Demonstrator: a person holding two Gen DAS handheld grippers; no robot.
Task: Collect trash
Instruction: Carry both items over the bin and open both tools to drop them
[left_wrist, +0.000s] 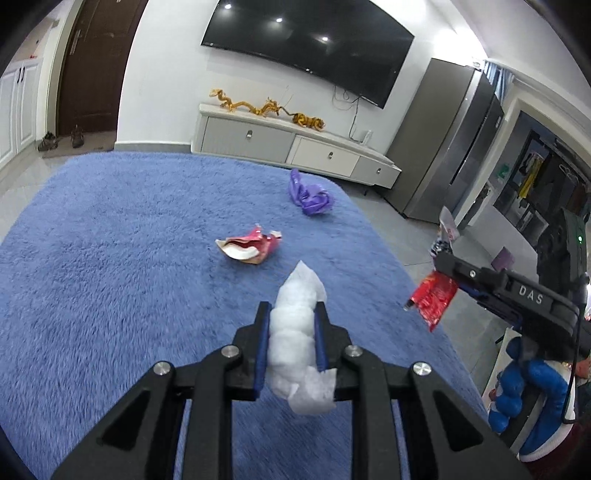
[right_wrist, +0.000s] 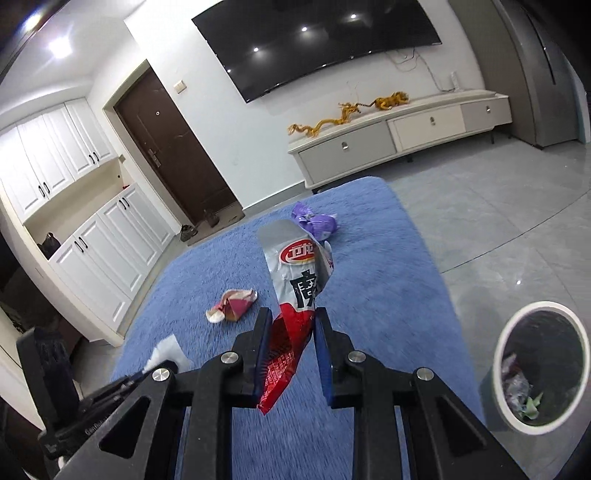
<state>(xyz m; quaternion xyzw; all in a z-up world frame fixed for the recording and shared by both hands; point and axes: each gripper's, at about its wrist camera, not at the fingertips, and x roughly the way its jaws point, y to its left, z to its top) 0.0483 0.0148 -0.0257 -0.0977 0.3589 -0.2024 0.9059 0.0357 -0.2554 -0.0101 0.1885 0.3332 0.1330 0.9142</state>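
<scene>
My left gripper (left_wrist: 293, 314) is shut on a crumpled white tissue (left_wrist: 295, 332) and holds it above the blue rug (left_wrist: 110, 258). My right gripper (right_wrist: 291, 321) is shut on a red and silver snack wrapper (right_wrist: 291, 295), also above the rug; it shows in the left wrist view (left_wrist: 434, 295) at the right. A crumpled red and white wrapper (left_wrist: 251, 248) (right_wrist: 232, 304) and a crumpled purple bag (left_wrist: 309, 194) (right_wrist: 317, 223) lie on the rug ahead. A white-rimmed trash bin (right_wrist: 539, 365) with some trash inside stands on the floor at the right.
The rug (right_wrist: 369, 295) lies on a grey tiled floor (right_wrist: 498, 229). A low white TV cabinet (left_wrist: 295, 144) with gold figurines stands against the far wall under a TV (left_wrist: 306, 44). A grey fridge (left_wrist: 450, 147) stands at the right; a brown door (right_wrist: 173, 147) and white cupboards (right_wrist: 92, 240) at the left.
</scene>
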